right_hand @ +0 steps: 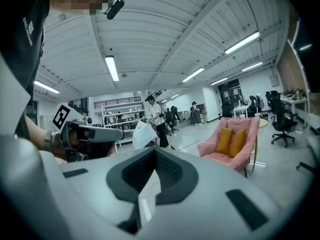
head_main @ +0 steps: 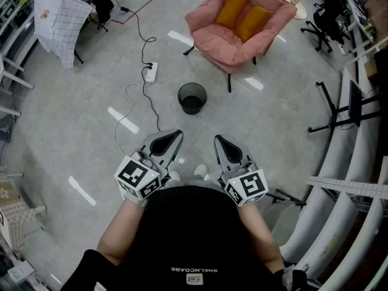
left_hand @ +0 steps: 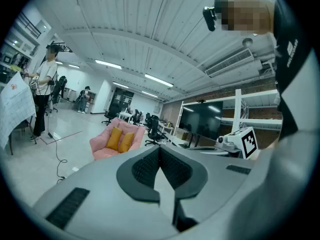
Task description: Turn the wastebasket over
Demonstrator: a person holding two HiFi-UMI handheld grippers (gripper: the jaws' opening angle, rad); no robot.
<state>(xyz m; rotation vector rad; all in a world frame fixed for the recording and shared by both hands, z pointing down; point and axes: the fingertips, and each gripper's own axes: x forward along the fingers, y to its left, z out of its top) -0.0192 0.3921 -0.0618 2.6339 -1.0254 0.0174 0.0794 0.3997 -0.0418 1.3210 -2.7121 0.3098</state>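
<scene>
White plastic power strip (head_main: 151, 71) with trailing cable: on the grey polished floor (head_main: 73, 138), ahead of the left tongs (head_main: 171, 139) and off to their left. Left tongs, held level at the person's waist, pressed together with nothing between them; black round mesh wastebasket (head_main: 182, 96), upright with its mouth up, on the floor ahead of and between both pairs of tongs, well apart from each; right tongs (head_main: 224, 145), beside the left pair, likewise pressed together and holding nothing. Pink padded armchair (head_main: 221, 41) with two orange cushions (head_main: 242, 14): beyond the wastebasket, ahead of the right tongs.
</scene>
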